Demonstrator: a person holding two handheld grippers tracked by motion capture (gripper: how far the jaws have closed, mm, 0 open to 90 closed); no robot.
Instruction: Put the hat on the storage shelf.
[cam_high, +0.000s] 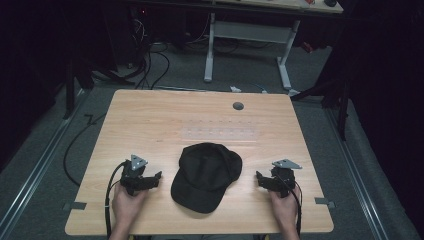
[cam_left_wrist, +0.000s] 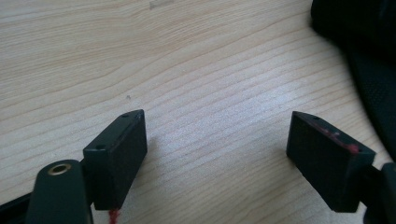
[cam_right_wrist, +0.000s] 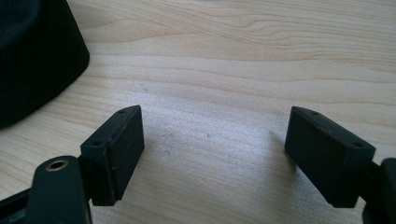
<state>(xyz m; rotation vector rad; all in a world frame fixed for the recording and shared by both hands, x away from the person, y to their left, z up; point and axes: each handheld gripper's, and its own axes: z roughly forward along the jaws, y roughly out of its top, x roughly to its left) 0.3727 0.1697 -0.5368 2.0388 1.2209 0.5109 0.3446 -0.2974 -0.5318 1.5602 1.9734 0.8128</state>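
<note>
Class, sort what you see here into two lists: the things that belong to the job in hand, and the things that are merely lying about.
Belongs to the job:
- black cap, lying flat between the claws
- left claw, open, beside the cap
- right claw, open, beside the cap

Merely about:
- wooden table
- grey round plug in the far edge of the table
- white desk frame behind
- floor cables

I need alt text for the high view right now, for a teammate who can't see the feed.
A black cap lies on a light wooden table, brim toward the near edge, between two hand-held tools. The left tool and the right tool rest on either side of it, both open and apart from it. A small grey disc sits near the far edge.
</note>
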